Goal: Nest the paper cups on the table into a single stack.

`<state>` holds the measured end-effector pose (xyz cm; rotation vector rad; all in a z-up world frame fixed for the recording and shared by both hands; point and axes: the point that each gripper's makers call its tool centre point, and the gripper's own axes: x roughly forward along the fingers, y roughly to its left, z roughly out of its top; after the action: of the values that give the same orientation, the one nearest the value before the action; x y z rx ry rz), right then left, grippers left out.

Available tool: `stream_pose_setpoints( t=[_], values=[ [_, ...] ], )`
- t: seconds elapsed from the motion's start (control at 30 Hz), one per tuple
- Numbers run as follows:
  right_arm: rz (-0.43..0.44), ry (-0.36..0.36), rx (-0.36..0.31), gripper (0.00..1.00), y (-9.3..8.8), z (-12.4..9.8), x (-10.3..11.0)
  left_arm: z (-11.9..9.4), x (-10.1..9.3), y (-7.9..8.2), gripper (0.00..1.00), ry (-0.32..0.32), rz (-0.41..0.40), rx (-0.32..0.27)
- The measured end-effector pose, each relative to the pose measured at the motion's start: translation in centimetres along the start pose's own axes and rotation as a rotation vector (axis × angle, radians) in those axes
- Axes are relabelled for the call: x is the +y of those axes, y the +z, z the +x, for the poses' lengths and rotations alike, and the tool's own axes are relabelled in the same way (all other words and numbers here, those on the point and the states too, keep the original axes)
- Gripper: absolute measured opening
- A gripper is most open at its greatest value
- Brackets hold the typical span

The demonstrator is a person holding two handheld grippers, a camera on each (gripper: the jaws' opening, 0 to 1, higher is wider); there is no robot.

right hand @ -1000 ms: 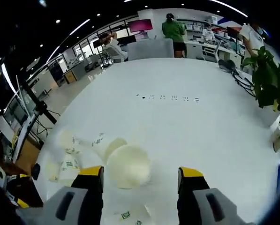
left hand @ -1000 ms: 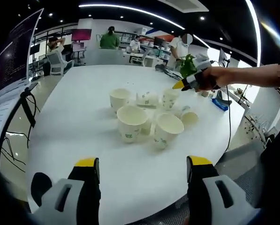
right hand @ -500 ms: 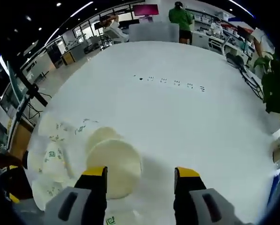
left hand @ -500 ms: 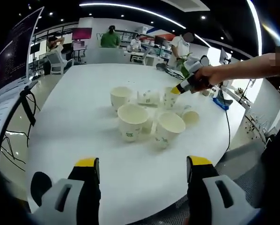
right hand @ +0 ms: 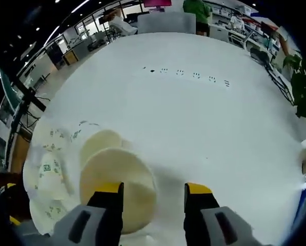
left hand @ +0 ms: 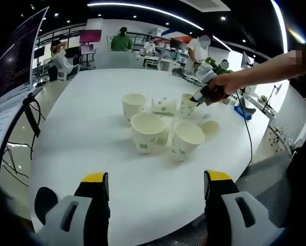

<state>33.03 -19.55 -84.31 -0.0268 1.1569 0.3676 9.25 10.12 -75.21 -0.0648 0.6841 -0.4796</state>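
Paper cups [left hand: 160, 123] are bunched together out in the middle of the white table [left hand: 86, 148], some upright and a couple tipped on their sides. My left gripper [left hand: 155, 185] has its jaws spread wide with nothing between them, hanging back near the table's edge, well short of the cluster. My right gripper [right hand: 154, 190] is also spread and isn't pinching anything, but its left jaw sits right at the rim of an upright cup [right hand: 117, 182] at the far side of the bunch. Can't tell if it's actually touching. In the left gripper view you can see my right hand [left hand: 220, 87] just above that cup.

Compared with a second ago, the right gripper has dropped in closer: the cup's open mouth looks bigger and now sits against the left jaw. The left one hasn't budged.
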Motion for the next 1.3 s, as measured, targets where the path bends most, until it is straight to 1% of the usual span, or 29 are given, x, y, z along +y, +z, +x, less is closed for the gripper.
stream_pose_setpoints(
  t=[0.07, 0.1, 0.17, 0.2, 0.23, 0.3, 0.4, 0.47, 0.5, 0.7, 0.97, 1.13, 1.2, 1.3],
  values=[
    [0.031, 0.006, -0.015, 0.42, 0.3, -0.1, 0.1, 0.0, 0.1, 0.0, 0.75, 0.002, 0.000, 0.001],
    [0.034, 0.005, -0.018, 0.38, 0.3, -0.2, 0.2, 0.0, 0.2, 0.0, 0.75, 0.002, 0.000, 0.000],
    [0.033, -0.008, -0.030, 0.28, 0.5, -0.4, 0.1, -0.1, 0.2, 0.1, 0.75, 0.003, 0.001, 0.000],
    [0.024, -0.026, -0.034, 0.20, 0.3, -0.7, 0.2, -0.1, 0.2, 0.1, 0.75, 0.003, 0.001, 0.000],
    [0.020, -0.035, -0.036, 0.16, 0.3, -0.9, 0.1, -0.1, 0.2, 0.1, 0.75, 0.003, 0.001, -0.001],
    [0.020, -0.036, -0.034, 0.11, 0.2, -0.9, 0.1, -0.1, 0.2, 0.2, 0.75, 0.003, 0.001, -0.002],
    [0.022, -0.044, -0.029, 0.07, 0.0, -1.0, 0.1, 0.1, 0.2, 0.3, 0.75, 0.001, 0.001, -0.003],
    [0.017, -0.057, -0.034, 0.01, 0.1, -1.2, 0.0, 0.0, 0.2, 0.3, 0.75, 0.000, 0.003, -0.001],
    [0.020, -0.058, -0.044, 0.00, 0.3, -1.4, 0.1, 0.1, 0.1, 0.3, 0.75, -0.001, 0.004, -0.001],
    [0.005, -0.056, -0.059, 0.00, 0.8, -1.6, 0.1, -0.1, -0.1, 0.1, 0.75, -0.007, 0.020, 0.013],
    [-0.040, -0.053, -0.070, 0.00, 0.9, -2.7, 0.4, 0.0, -0.2, 0.1, 0.75, -0.013, 0.027, 0.012],
    [-0.061, -0.042, -0.078, 0.00, 1.5, -3.2, 0.2, 0.1, -0.4, 0.0, 0.75, -0.021, 0.032, 0.014],
    [-0.083, -0.043, -0.079, 0.00, 1.6, -4.1, 0.3, 0.0, -0.5, 0.0, 0.75, -0.023, 0.034, 0.014],
    [-0.109, -0.039, -0.080, 0.00, 1.4, -4.8, 0.6, 0.1, -0.7, 0.0, 0.75, -0.029, 0.035, 0.012]
  ],
)
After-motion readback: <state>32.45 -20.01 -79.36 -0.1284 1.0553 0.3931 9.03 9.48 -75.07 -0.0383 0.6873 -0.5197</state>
